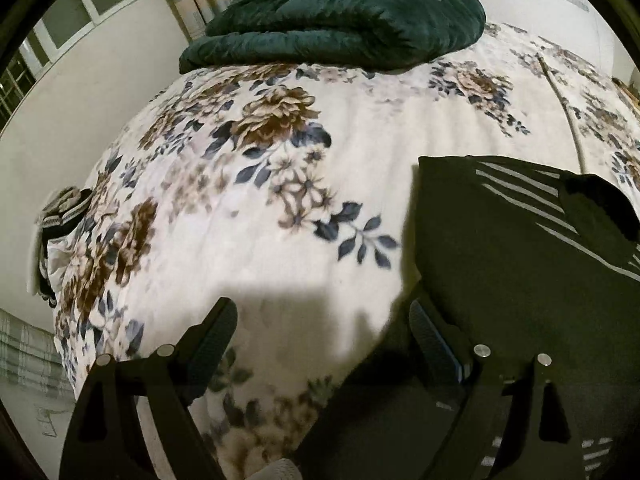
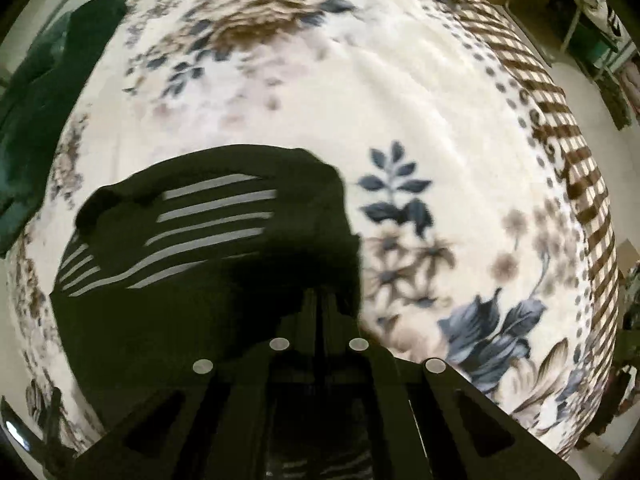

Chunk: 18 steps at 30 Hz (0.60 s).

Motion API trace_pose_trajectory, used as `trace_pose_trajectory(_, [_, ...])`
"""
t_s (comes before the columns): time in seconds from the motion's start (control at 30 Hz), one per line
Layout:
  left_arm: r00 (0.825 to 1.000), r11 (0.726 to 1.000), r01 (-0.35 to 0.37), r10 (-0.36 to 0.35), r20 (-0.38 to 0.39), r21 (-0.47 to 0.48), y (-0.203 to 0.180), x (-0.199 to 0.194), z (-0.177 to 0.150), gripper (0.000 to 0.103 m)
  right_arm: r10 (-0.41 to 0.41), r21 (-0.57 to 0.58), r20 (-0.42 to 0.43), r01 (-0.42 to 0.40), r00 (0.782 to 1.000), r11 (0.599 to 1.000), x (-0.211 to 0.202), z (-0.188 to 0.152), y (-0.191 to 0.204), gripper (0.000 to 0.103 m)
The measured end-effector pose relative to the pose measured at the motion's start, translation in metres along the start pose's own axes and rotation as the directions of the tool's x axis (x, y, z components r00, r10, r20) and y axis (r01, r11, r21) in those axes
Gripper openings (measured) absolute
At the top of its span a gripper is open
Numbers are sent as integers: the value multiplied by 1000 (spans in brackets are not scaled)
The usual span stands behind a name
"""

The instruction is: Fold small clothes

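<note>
A: Item under inspection: the garment [image 2: 208, 264], black with pale stripes, lying on the bed [image 1: 360, 152]. It sits well short of the green quilt [image 1: 340, 16] piled at the far end, with bare floral cover between the two.

B: Condition of the cloth?

A: Soft and limp by the look of it. It is creased and partly doubled over near the stripes, and it follows the cover underneath. I judge it light, not fragile, and not slippery on this fleecy surface. It should drag a little rather than slide.

B: State of each tool?

A: The right tool [image 2: 320, 300] is closed tight, fingers together, over the garment's dark edge. The cloth and the fingers are both black there, so I cannot confirm fabric is pinched, though a thin layer is likely. The left tool [image 1: 324, 320] stands wide, nothing between its fingers. Its right finger [image 1: 428, 332] is at the garment's near edge; the other is over bare cover.

B: Recommended hold?

A: Take it at an edge or corner, one layer only, with the two tools set apart along the same side. A pinch in the middle would only bunch it.

B: Anything else noted?

A: A second striped piece [image 1: 60, 216] hangs off the bed's side, well apart from the garment.
</note>
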<state>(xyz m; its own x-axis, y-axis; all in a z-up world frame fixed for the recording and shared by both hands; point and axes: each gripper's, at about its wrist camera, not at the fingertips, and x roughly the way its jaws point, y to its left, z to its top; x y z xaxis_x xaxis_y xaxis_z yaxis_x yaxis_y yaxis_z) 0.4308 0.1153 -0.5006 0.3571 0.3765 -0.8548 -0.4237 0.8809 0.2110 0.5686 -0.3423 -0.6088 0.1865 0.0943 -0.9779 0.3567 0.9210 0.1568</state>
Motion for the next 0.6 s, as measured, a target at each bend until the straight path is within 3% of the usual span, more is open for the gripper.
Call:
trace_pose_trajectory(0.13, [1000,1000,1,-1,-3,31,-8,9,9,88,52,69,-25,-50,998,996,6,0,-13,7])
trace_pose_trajectory(0.2, [1000,999,7,-7,-1,45,-11,9,11,88,128,119,-27,-124,991,985,1,-4,-23,34])
trace_pose_trajectory(0.27, [1000,998,2,-3,6,56,-12,8,10,88,215,162,6,-213,977,964,-8,-15,-32,50])
trace_pose_trajectory(0.4, [1000,999,4,-4,-8,42,-5,5,1,88,279,171,2,-276,960,946,-7,-35,-34,52])
trace_pose_trajectory(0.57, [999,1000,2,-2,-45,-11,12,5,-14,88,246,171,-40,-236,968,957,11,-48,-28,52])
trace_pose_trajectory(0.6, [999,1000,1,-2,-49,-15,14,5,-16,88,227,163,-43,-217,973,962,13,-51,-25,43])
